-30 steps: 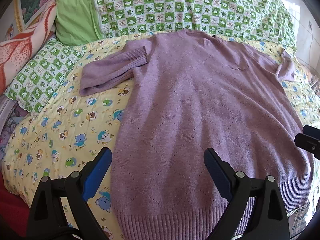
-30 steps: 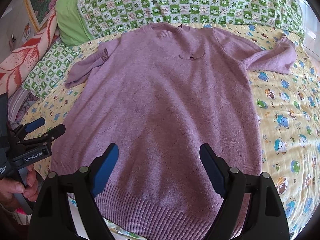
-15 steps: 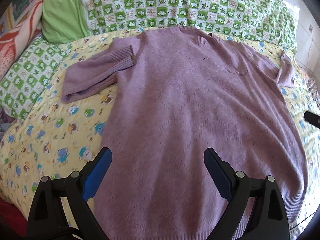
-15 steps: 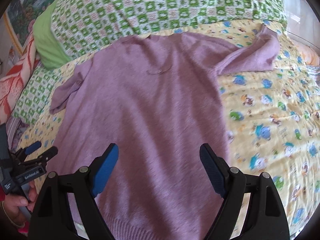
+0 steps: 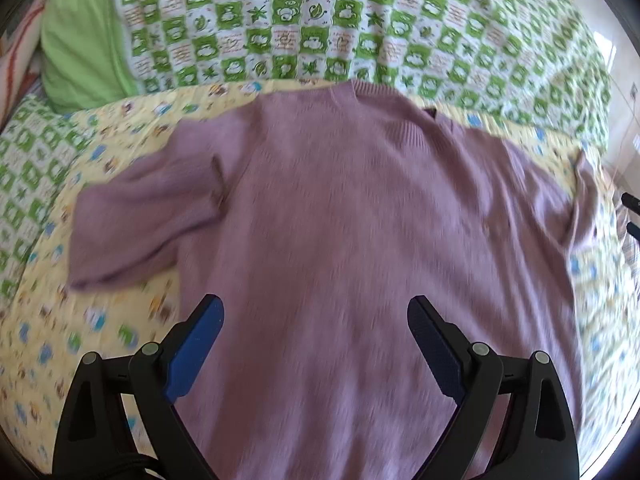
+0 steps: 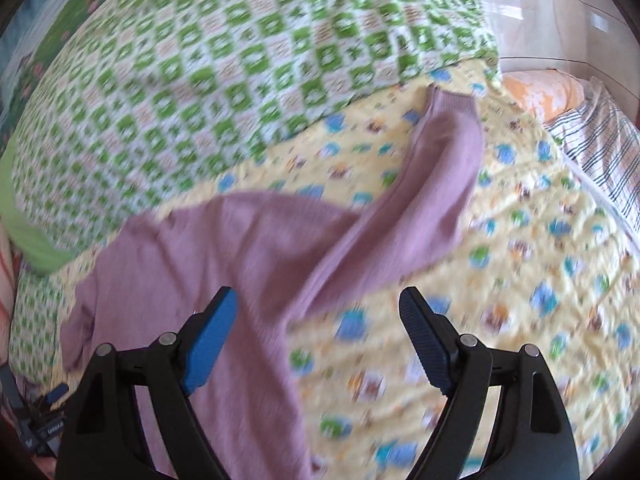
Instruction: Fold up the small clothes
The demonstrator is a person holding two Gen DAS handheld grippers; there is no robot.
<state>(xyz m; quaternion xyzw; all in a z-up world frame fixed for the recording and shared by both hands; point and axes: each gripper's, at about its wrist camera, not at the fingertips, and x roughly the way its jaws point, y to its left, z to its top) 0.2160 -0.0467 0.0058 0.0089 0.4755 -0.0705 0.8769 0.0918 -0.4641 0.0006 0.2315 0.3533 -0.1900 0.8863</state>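
A purple knit sweater [image 5: 352, 216] lies flat, front up, on a yellow cartoon-print bedsheet [image 5: 52, 320]. Its left sleeve [image 5: 136, 216] is folded short beside the body. Its right sleeve [image 6: 436, 188] stretches out toward the far right. My left gripper [image 5: 314, 320] is open and empty above the sweater's middle. My right gripper [image 6: 316, 312] is open and empty over the sweater's right edge, below the right sleeve. The right gripper's tips show at the left wrist view's right edge [image 5: 632, 216]. The left gripper shows at the right wrist view's lower left [image 6: 48, 412].
A green-and-white checked quilt [image 5: 340, 28] is piled along the head of the bed, with a plain green pillow [image 5: 80, 40] at the left. A striped cloth [image 6: 600, 136] and an orange pillow [image 6: 544, 88] lie at the far right.
Both grippers have moved up the sweater from its hem. The left now hangs over the middle. The right has swung right toward the right sleeve. Both stay open.
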